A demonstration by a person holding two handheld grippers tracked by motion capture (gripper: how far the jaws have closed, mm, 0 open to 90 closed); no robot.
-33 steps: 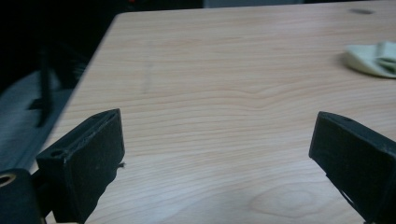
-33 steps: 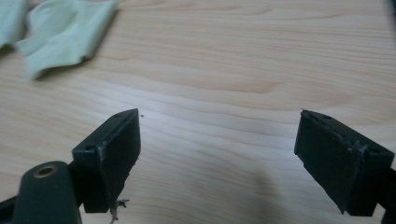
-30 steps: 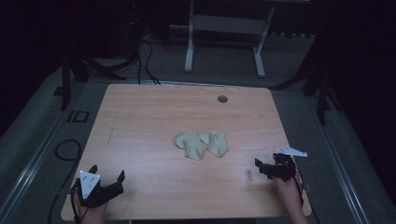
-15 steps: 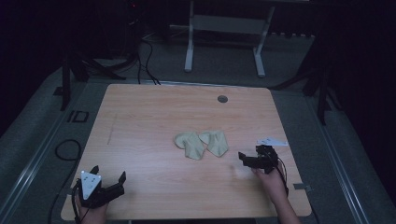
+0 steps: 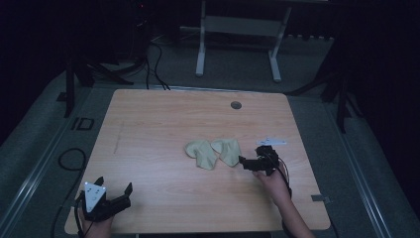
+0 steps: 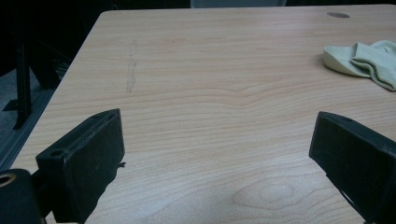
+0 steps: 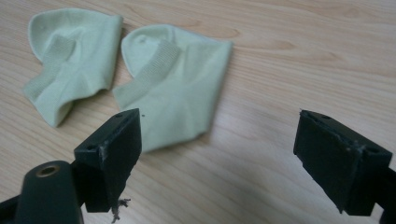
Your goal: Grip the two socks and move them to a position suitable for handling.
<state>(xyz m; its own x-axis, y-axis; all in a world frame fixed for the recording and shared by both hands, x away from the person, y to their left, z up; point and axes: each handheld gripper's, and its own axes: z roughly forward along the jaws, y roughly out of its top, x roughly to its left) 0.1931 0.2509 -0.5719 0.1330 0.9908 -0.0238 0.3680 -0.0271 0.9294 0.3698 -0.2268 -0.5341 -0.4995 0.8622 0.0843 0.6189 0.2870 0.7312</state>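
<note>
Centrally two pale socks (image 5: 214, 151) touching, right tool (image 5: 249, 162) spread just beside them, left tool (image 5: 115, 194) spread near table (image 5: 163, 124) corner.

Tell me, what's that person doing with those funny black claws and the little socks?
A person holds a claw-like gripper in each hand at a wooden table. The right gripper is open and sits right beside two pale green socks lying side by side in the middle, as if about to pick one up. It isn't touching them yet. The left gripper is open too, waiting near the table's front corner, far from the socks.
</note>
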